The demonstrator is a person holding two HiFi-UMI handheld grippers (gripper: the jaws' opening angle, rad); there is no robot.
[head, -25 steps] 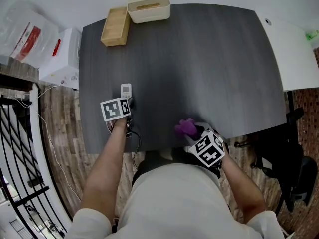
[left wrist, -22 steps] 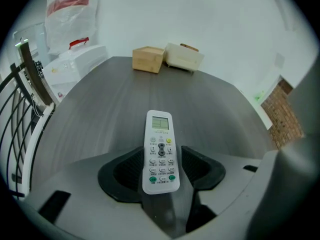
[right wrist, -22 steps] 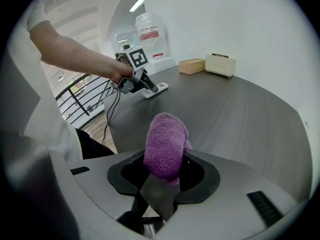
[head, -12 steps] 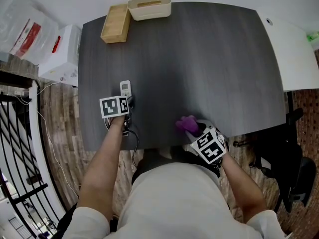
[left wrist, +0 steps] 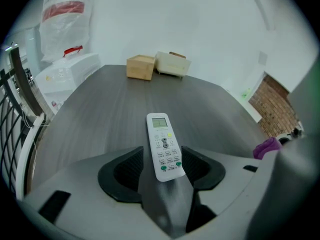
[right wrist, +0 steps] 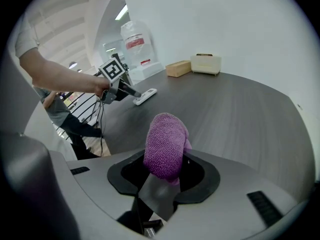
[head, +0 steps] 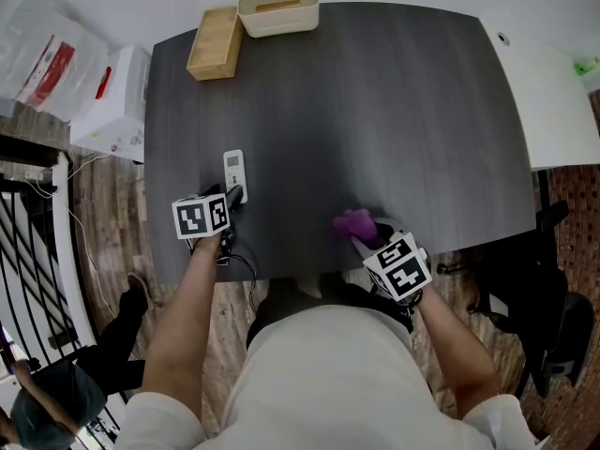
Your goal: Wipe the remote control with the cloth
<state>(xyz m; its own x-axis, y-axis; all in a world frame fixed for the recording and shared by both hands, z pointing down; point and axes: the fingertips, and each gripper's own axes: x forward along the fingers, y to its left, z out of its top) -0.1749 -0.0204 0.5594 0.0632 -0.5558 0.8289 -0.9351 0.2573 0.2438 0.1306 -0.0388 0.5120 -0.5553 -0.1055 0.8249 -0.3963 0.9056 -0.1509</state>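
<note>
- Left hand-held gripper [head: 233, 195]: jaws part-way closed and clamped on the near end of the remote. I judge the hold sound but short, since most of the body sticks out past the pads.
- Remote control [head: 233, 169]: white, buttons and screen face up, on the left part of the table [head: 394, 111], pointing away from me. To wipe it well I leave the far end resting on the table, so that pressure from the cloth cannot lever it out of the pads.
- Cloth [head: 355, 224]: purple, bunched into a rounded wad standing up from the right jaws, well apart from the remote. I bring the wad's soft crown to the button face, not the jaw tips.
- Right hand-held gripper [head: 371, 242]: jaws closed on the base of the cloth, near the table's front edge. The next move, as I judge it, is a sweep leftward, then light strokes from the screen toward the clamped end.
</note>
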